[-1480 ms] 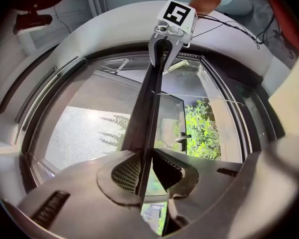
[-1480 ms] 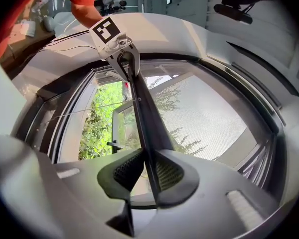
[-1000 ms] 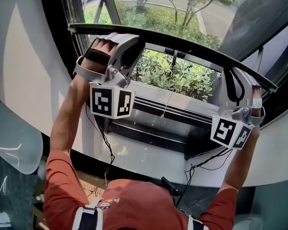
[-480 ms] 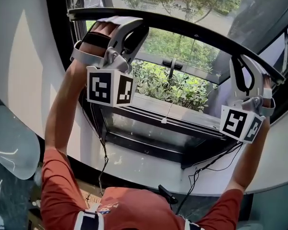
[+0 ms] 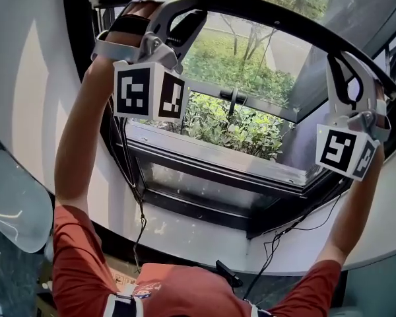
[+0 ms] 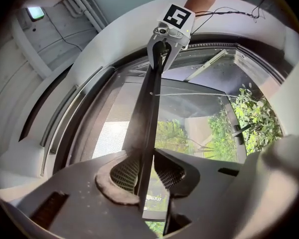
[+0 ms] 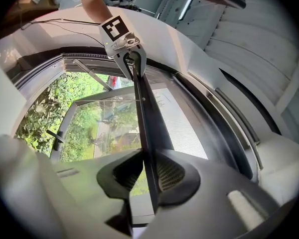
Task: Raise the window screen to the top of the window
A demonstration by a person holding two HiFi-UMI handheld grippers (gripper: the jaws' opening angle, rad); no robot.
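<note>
The window screen's dark bottom bar [image 5: 264,12] arcs across the top of the head view, high above the sill. My left gripper [image 5: 177,4] is shut on the bar's left end, and its jaws have just been opening slightly with the bar still between the pads. My right gripper [image 5: 343,65] is shut on the bar's right end. In the left gripper view the bar [image 6: 149,113] runs from my left gripper [image 6: 147,171] to the right gripper [image 6: 162,46]. In the right gripper view the bar [image 7: 145,118] passes through my right gripper [image 7: 149,173] toward the left gripper [image 7: 129,54].
Below the bar lies the dark window frame [image 5: 204,167] with a white sill [image 5: 204,233]. A pane with a black handle [image 5: 232,98] stands ajar, and bushes [image 5: 237,127] grow outside. Thin cables [image 5: 137,203] hang by the left arm. White wall flanks both sides.
Both grippers have risen together with the bar in them. The bar now sits higher in the head view, and more open window shows beneath it.
</note>
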